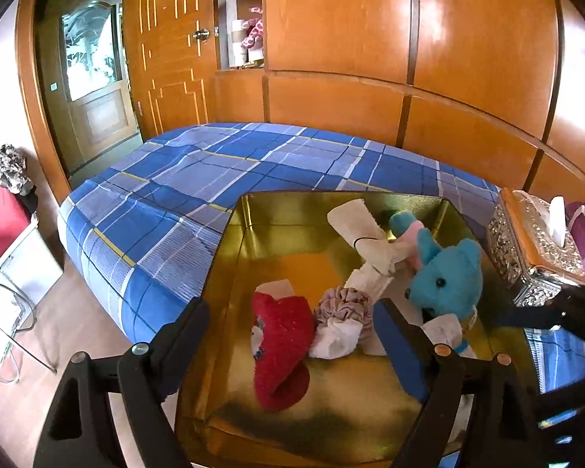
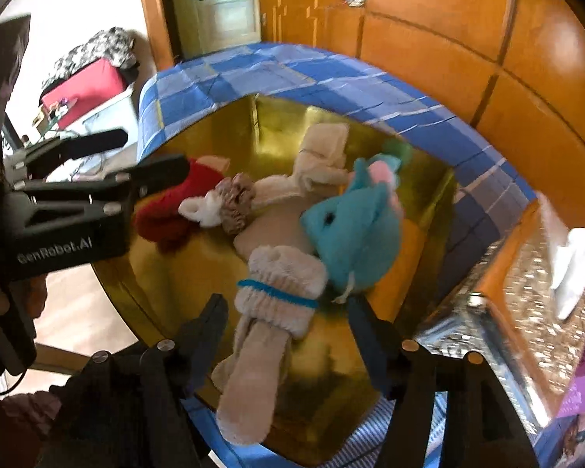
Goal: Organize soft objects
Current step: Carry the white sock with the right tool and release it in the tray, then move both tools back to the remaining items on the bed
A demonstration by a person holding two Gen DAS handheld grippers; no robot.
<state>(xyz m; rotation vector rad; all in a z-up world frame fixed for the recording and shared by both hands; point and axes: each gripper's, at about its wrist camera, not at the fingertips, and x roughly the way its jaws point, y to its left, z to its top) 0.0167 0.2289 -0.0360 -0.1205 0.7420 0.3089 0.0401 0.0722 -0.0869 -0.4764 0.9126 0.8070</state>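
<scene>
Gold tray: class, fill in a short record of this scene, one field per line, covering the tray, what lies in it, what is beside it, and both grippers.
surface: blue plaid bed
container: gold tray
contents: red sock, scrunchie, blue plush, rolled cloths
beside tray: tissue box
left gripper: open, over tray, empty
right gripper: open, astride banded sock

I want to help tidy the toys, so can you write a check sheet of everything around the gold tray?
Surface: shiny gold metal tray on blue plaid bedspread.
Job's things: blue plush bear, red fuzzy sock, rolled beige sock with blue band, mauve scrunchie, all in the tray.
Clutter: silver tissue box beside the tray.
Grippers: left gripper open; right gripper open over the beige sock.
Cables: nothing seen.
Surroundings: wooden wardrobe, door.
</scene>
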